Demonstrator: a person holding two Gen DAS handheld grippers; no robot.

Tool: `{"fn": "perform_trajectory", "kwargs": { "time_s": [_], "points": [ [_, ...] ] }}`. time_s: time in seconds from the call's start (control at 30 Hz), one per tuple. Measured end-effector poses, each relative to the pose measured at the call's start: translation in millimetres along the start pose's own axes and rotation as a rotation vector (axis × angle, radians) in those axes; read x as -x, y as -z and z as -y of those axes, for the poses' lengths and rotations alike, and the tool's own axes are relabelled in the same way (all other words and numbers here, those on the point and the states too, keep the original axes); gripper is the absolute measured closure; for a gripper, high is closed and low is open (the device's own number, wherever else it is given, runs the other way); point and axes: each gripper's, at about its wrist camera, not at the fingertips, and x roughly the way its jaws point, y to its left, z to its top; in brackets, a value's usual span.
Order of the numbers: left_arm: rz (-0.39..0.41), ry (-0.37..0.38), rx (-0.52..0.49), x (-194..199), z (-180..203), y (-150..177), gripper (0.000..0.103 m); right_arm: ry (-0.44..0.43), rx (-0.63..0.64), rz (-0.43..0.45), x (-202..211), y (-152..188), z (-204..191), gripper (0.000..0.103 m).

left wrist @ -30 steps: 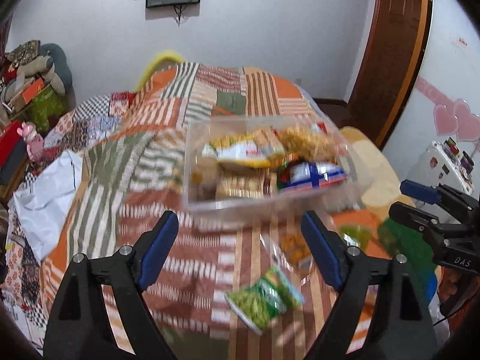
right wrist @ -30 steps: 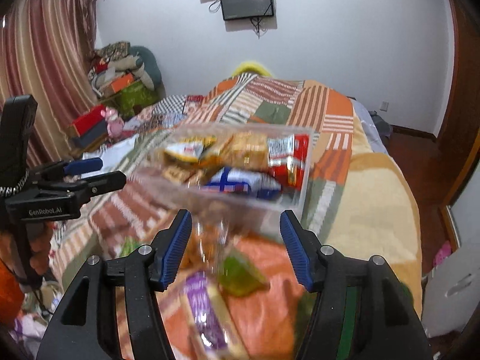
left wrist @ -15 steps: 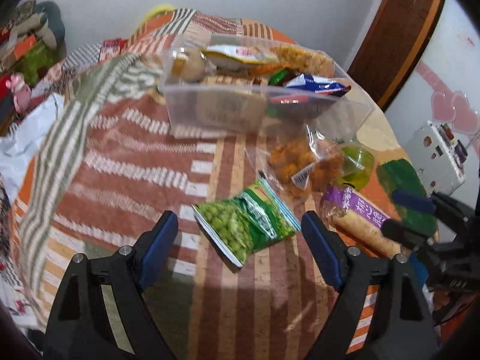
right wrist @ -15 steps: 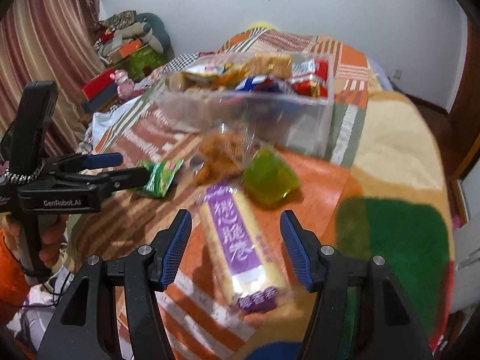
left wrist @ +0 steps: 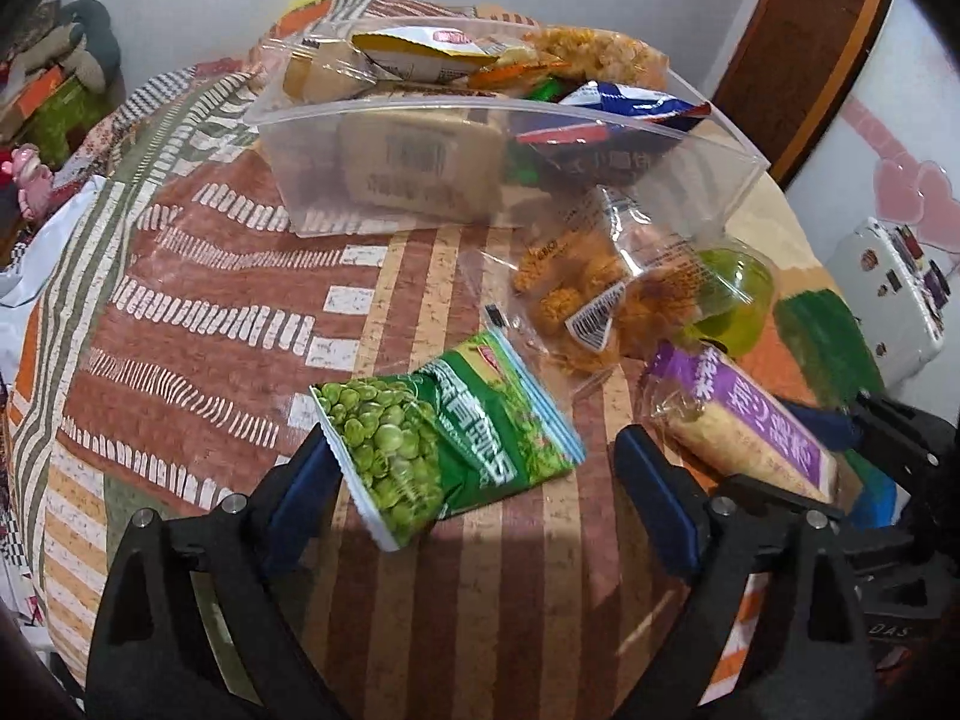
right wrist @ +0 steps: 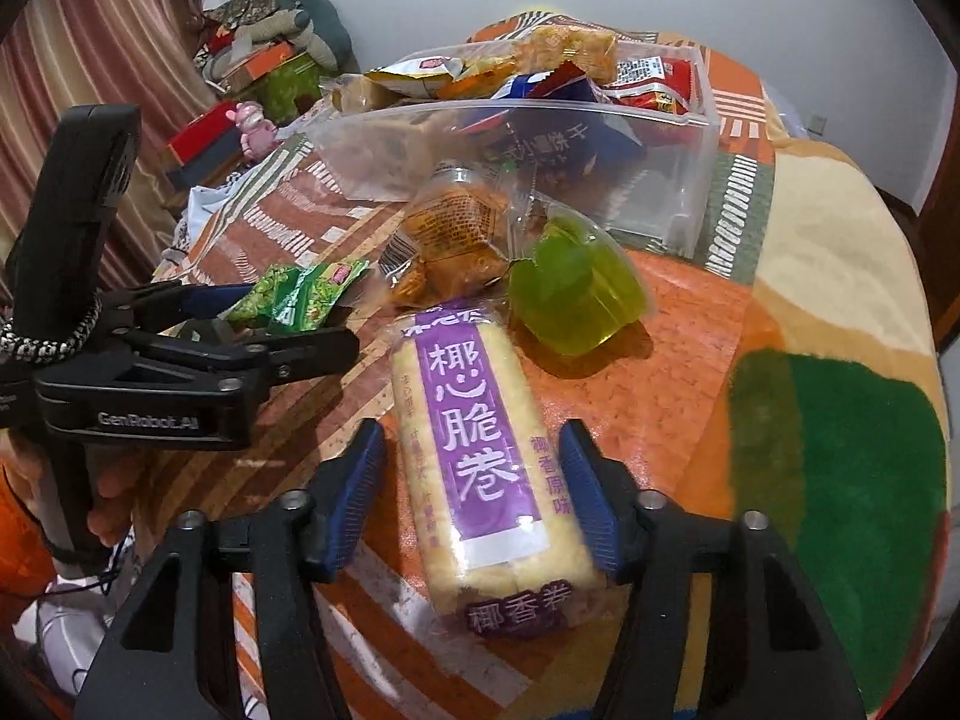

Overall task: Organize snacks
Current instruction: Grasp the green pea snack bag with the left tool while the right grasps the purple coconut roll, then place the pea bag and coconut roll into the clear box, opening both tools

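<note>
A green pea packet lies flat on the striped blanket between the fingers of my left gripper, whose jaws are opening; the pads do not press on it. My right gripper straddles a long roll pack with a purple label, and its jaws are closing with a small gap on each side. A clear bag of orange fried snacks and a green jelly cup lie just beyond. Behind them stands a clear plastic bin filled with several snack packs.
All of this lies on a bed under a patchwork blanket, whose edge falls away at the left and in front. Boxes and soft toys are piled by the curtain. A white device and a wooden door are at the right.
Both grippers have dropped toward the bed and tilted down. The pea packet now lies between the left fingers and the roll pack between the right ones. The right jaws have narrowed and the left widened.
</note>
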Motion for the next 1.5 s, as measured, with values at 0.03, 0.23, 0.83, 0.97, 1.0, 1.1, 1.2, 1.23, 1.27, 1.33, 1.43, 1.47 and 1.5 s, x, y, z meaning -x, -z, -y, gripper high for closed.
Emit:
{"fn": "perform_trajectory", "kwargs": {
  "time_s": [0.03, 0.23, 0.83, 0.97, 1.0, 1.1, 1.2, 1.23, 1.27, 1.33, 1.43, 1.47, 1.5],
  "points": [
    [0.009, -0.005, 0.001, -0.8, 1.0, 0.2, 0.012, -0.009, 0.003, -0.002, 0.9, 0.5, -0.8, 0.058],
    [0.033, -0.020, 0.008, 2.1, -1.1, 1.6, 0.038, -0.027, 0.020, -0.002, 5.3, 5.9, -10.3, 0.060],
    [0.122, -0.013, 0.027, 46.8, -29.5, -15.7, 0.056, -0.086, -0.029, 0.113, 45.2, -11.6, -11.8, 0.060],
    [0.169, -0.020, 0.012, 62.6, -26.0, -26.0, 0.056, -0.051, -0.041, 0.178, 55.9, -21.0, -7.3, 0.060],
    [0.183, -0.017, 0.011, 66.9, -26.4, -28.9, 0.056, -0.045, -0.041, 0.190, 57.9, -23.3, -6.1, 0.060],
    [0.218, -0.013, 0.011, 77.0, -25.7, -38.0, 0.056, -0.015, -0.041, 0.234, 64.6, -33.8, -3.2, 0.060],
    [0.254, -0.016, -0.002, 87.1, -22.3, -49.2, 0.056, 0.001, -0.051, 0.274, 71.3, -42.3, 1.2, 0.060],
    [0.262, -0.016, -0.006, 89.0, -21.2, -52.2, 0.056, 0.008, -0.054, 0.285, 72.9, -43.9, 2.5, 0.060],
    [0.276, -0.016, -0.013, 92.5, -19.9, -57.4, 0.056, 0.017, -0.055, 0.302, 74.7, -47.2, 3.9, 0.060],
    [0.298, -0.018, -0.021, 98.0, -16.7, -64.3, 0.056, 0.029, -0.061, 0.324, 77.3, -53.2, 7.3, 0.060],
    [0.336, -0.020, -0.036, 105.3, -13.1, -78.7, 0.056, 0.038, -0.081, 0.359, 80.4, -63.8, 14.4, 0.060],
    [0.345, -0.021, -0.039, 107.1, -12.1, -82.3, 0.056, 0.044, -0.089, 0.375, 81.3, -69.1, 17.3, 0.060],
    [0.354, -0.020, -0.044, 108.6, -10.6, -86.5, 0.056, 0.049, -0.094, 0.386, 82.3, -72.7, 19.3, 0.060]
  ]
}}
